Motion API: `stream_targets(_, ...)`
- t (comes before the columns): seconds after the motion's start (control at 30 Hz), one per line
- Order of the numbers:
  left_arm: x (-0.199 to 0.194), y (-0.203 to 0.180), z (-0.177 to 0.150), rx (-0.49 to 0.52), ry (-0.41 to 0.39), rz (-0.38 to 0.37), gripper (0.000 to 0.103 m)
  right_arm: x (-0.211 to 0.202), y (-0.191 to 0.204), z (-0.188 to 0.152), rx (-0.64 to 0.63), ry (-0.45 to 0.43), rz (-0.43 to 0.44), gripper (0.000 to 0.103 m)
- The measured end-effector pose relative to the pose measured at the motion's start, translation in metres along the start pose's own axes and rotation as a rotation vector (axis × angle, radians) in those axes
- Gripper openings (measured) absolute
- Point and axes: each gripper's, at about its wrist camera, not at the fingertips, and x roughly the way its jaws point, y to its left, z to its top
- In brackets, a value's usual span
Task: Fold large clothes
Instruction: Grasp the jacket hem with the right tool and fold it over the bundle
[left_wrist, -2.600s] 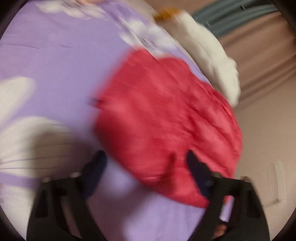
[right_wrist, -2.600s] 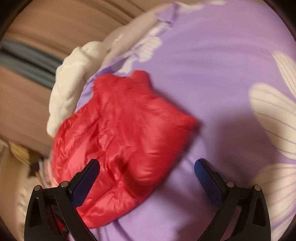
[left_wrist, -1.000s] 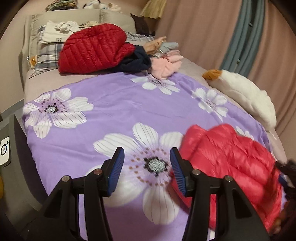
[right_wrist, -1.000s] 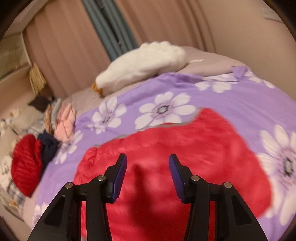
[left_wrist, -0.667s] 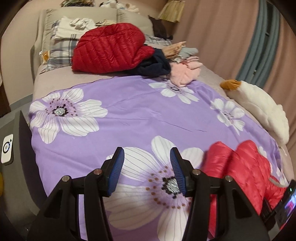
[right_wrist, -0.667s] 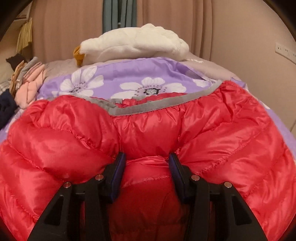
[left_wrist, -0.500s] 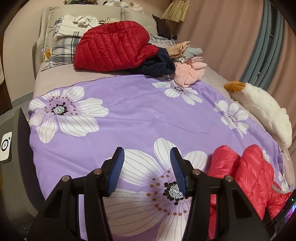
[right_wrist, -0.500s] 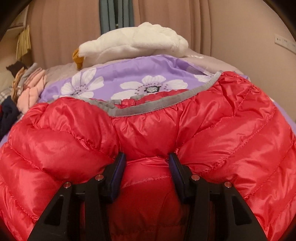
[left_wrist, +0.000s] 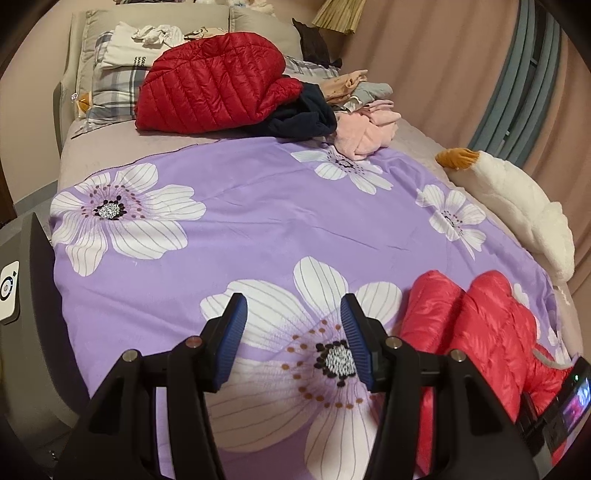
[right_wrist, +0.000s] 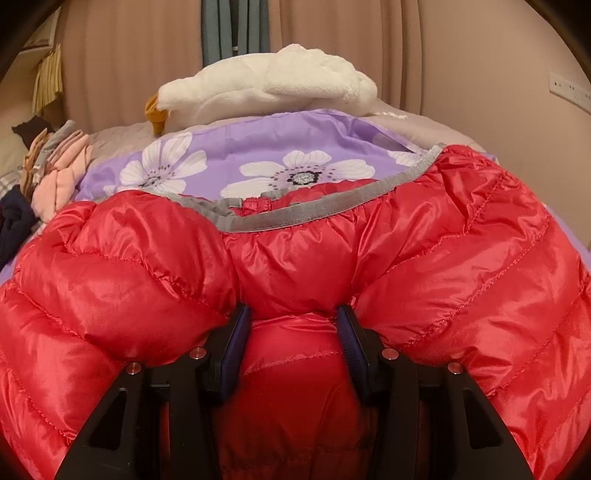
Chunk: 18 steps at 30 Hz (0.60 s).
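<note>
Warm, dim indoor light tints both fisheye views pinkish, with no hard shadows on the quilt (left_wrist: 258, 206). Soft glare sheens the red jacket (right_wrist: 461, 240), which crowds the right wrist lens. Both frames are sharp at centre, bending and darkening to black at the rounded corners.

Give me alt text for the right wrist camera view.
The right tongs pinch a bunched fold of a shiny red quilted puffer jacket that fills the view. Behind it lie a purple flowered bedspread and a white plush goose.
</note>
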Motion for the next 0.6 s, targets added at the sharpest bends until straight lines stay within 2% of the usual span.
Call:
stream_targets(0.13,-0.012,0.003,-0.005,0.000,0.009,-0.027,0.057,-0.011,0.001,0.005,-0.040,0.010,-0.008,0.050)
stream_targets(0.17,-0.014,0.003,-0.006,-0.004,0.013,-0.038,0.062,-0.017,-0.002,0.006,-0.049,0.019,0.008,0.050)
stream_targets(0.2,-0.015,0.003,-0.007,-0.010,0.018,-0.047,0.067,-0.022,-0.004,0.008,-0.050,0.022,0.021,0.052)
stream_targets(0.33,-0.015,-0.005,-0.012,-0.035,0.065,-0.117,0.072,-0.059,-0.025,0.008,-0.007,-0.006,0.052,0.060)
stream_targets(0.4,-0.012,-0.011,-0.017,-0.031,0.087,-0.156,0.077,-0.077,-0.039,0.005,0.012,-0.029,0.025,0.071)
stream_targets(0.47,-0.007,-0.019,-0.026,-0.032,0.132,-0.229,0.078,-0.094,-0.056,0.001,0.029,-0.051,-0.008,0.082)
stream_targets(0.6,0.014,-0.043,-0.046,-0.033,0.271,-0.375,0.083,-0.121,-0.090,-0.008,0.035,-0.105,-0.107,0.083)
